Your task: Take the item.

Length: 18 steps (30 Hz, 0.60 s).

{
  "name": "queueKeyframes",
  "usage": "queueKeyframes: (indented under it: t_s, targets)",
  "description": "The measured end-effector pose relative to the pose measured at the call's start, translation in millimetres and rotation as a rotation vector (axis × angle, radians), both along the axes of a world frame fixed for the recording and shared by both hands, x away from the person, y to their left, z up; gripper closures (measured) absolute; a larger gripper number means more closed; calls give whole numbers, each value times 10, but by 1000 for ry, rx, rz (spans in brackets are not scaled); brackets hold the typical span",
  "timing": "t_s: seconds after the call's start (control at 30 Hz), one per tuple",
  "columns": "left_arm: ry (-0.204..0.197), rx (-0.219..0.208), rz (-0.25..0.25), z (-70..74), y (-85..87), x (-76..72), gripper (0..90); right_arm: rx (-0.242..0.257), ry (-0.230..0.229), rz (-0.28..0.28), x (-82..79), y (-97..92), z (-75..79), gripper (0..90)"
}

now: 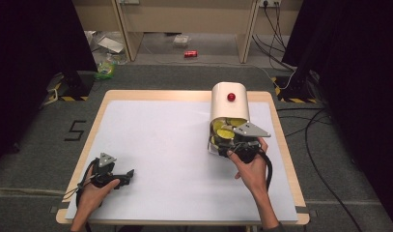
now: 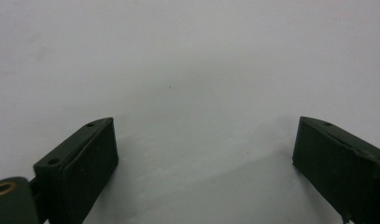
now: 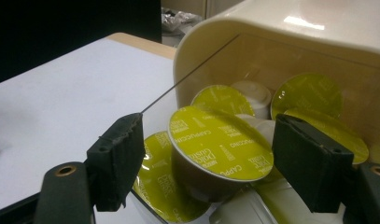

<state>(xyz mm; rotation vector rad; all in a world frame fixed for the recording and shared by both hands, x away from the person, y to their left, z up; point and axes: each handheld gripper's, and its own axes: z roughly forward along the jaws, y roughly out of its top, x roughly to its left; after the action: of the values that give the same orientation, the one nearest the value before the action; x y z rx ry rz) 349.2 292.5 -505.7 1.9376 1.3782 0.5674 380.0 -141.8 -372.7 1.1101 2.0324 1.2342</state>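
While my right gripper (image 3: 206,154) reaches into the mouth of a cream container (image 1: 229,104) tipped on its side at the far right of the white table (image 1: 155,145), a yellow-lidded capsule marked "Cappuccino" (image 3: 215,144) sits between its spread jaws, neither pad clearly touching it. More yellow-lidded capsules (image 3: 309,93) and white ones (image 3: 253,93) crowd the container behind it. A red knob (image 1: 231,97) tops the container. My left gripper (image 2: 204,158) rests at the near left, well apart, its jaws released over bare tabletop.
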Motion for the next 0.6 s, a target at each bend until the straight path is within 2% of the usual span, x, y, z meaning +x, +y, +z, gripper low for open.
queueKeyframes:
  t_s: [0.07,0.13,0.6]
  targets:
    - [1,1,0,1,0,-1,58,-13,33,2,-6,4,-21,269]
    - [1,1,0,1,0,-1,58,-19,46,2,-11,14,-28,270]
    - [0,1,0,0,0,-2,58,19,80,0,-85,-25,-35,339]
